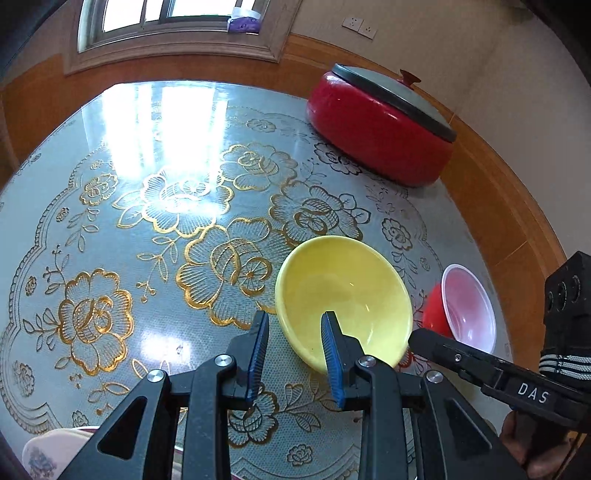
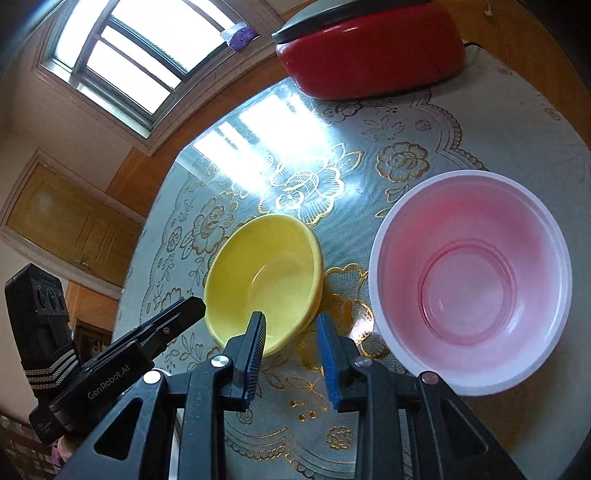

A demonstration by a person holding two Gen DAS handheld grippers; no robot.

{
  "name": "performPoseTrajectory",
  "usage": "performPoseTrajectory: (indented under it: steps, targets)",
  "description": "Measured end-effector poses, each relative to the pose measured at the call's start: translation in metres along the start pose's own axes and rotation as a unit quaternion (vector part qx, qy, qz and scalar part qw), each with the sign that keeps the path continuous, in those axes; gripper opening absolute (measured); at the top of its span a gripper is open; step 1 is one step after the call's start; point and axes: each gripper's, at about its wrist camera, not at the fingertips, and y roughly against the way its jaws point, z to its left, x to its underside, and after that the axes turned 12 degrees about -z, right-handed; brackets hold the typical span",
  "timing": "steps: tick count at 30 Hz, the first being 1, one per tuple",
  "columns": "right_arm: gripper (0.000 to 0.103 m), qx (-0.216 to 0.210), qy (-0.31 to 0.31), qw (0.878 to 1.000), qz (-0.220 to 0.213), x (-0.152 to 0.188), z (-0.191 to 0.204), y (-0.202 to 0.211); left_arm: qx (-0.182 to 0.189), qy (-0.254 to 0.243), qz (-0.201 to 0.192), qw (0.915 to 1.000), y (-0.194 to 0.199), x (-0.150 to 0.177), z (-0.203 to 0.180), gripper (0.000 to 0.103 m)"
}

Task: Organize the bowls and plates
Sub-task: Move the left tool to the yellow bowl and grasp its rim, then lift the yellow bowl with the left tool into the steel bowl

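Gleaming floral glass table (image 1: 147,221) under window (image 1: 166,18); left claw (image 1: 295,332) released astride yellow bowl (image 1: 343,291) rim, right claw (image 2: 291,332) released.

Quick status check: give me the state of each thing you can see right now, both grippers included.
Yellow bowl: upright, empty, on the table, both grippers at its near rim.
Red bowl: upright, empty, beside the yellow bowl, apart from it.
Red pot: lid on, at the far table edge.
Left gripper: open, one finger over the yellow bowl's rim.
Right gripper: open, holding nothing.
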Motion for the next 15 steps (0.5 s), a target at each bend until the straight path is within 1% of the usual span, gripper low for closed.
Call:
performPoseTrajectory:
  steps: [3,4,5,6,7,9,10,13,15]
  targets:
    - [0.028,0.002,-0.007,1.0,0.01,-0.003,-0.001,-0.013,0.001,-0.001,0.011,0.9999,-0.013,-0.002,-0.001,0.03]
    - [0.027,0.006,-0.004,1.0,0.013,-0.004,0.0,-0.018,0.002,-0.002,0.02,0.9998,-0.018,-0.002,-0.001,0.025]
    - [0.025,0.014,0.007,1.0,0.017,-0.003,0.001,-0.023,0.001,-0.008,0.023,0.9997,-0.02,0.0,-0.003,0.02]
    - [0.017,0.03,0.019,0.999,0.018,-0.002,0.002,-0.026,-0.002,-0.021,0.022,0.9995,-0.018,0.002,-0.007,0.02]
    - [0.017,0.036,0.03,0.999,0.015,0.0,0.004,-0.026,-0.002,-0.037,0.014,0.9992,-0.013,0.004,-0.011,0.02]
    - [0.015,0.028,0.041,0.999,0.012,0.002,0.007,-0.02,-0.002,-0.061,-0.006,0.9981,0.002,0.008,-0.016,0.02]
    - [0.015,0.024,0.046,0.999,0.008,0.002,0.008,-0.016,0.003,-0.065,-0.013,0.9978,0.008,0.009,-0.016,0.02]
    - [0.014,0.007,0.046,0.999,0.001,0.002,0.011,-0.002,0.017,-0.049,-0.013,0.9986,0.022,0.013,-0.01,0.02]
    - [0.014,-0.003,0.047,0.999,-0.003,0.006,0.013,0.008,0.025,-0.051,-0.022,0.9981,0.037,0.017,-0.011,0.02]
